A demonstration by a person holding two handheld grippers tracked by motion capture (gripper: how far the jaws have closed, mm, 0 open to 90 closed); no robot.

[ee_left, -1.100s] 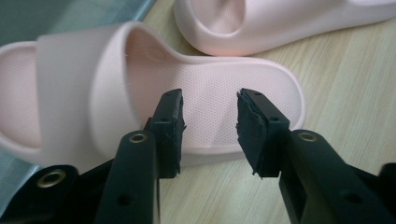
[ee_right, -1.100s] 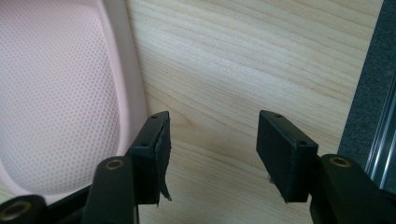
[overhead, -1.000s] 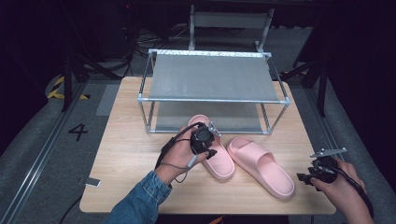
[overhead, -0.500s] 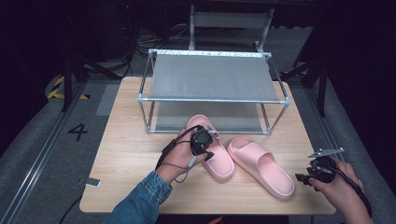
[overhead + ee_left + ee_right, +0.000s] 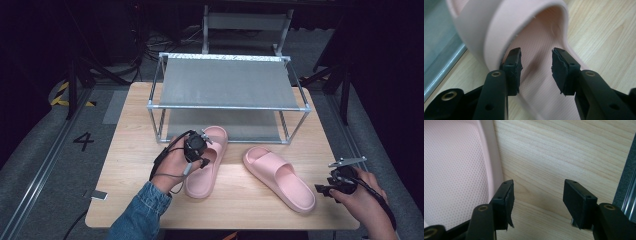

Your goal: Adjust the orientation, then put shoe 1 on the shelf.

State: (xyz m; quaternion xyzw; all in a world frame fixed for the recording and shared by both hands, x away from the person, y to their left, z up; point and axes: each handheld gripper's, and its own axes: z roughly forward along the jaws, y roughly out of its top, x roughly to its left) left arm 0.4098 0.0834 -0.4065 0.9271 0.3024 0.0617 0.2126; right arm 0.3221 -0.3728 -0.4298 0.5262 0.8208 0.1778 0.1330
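At the near right corner of the tabletop, the right claw rested in the person's hand just beside the heel of the right slipper. Its jaws were spread and held nothing; in the right gripper view only bare wood lay between them, with the slipper's dotted pink sole at one side. This slipper lay slanted, its heel close to the near edge and its toe pointing toward the middle of the tabletop.

A little farther in, left of the middle, the left claw was over the left slipper, held by a hand with a denim sleeve. Its jaws had just been opening. In the left gripper view they stood apart above the footbed, one pad beside the edge of the strap, and they did not pinch the slipper. The toe of this slipper reached under the front of the shoe rack.

The rack, a metal frame with two grey shelves, stood at the far edge. The near left part of the tabletop was free wood. On the grey floor at the left, a number "4" was written, and yellow-black tape lay farther back in the dark room.
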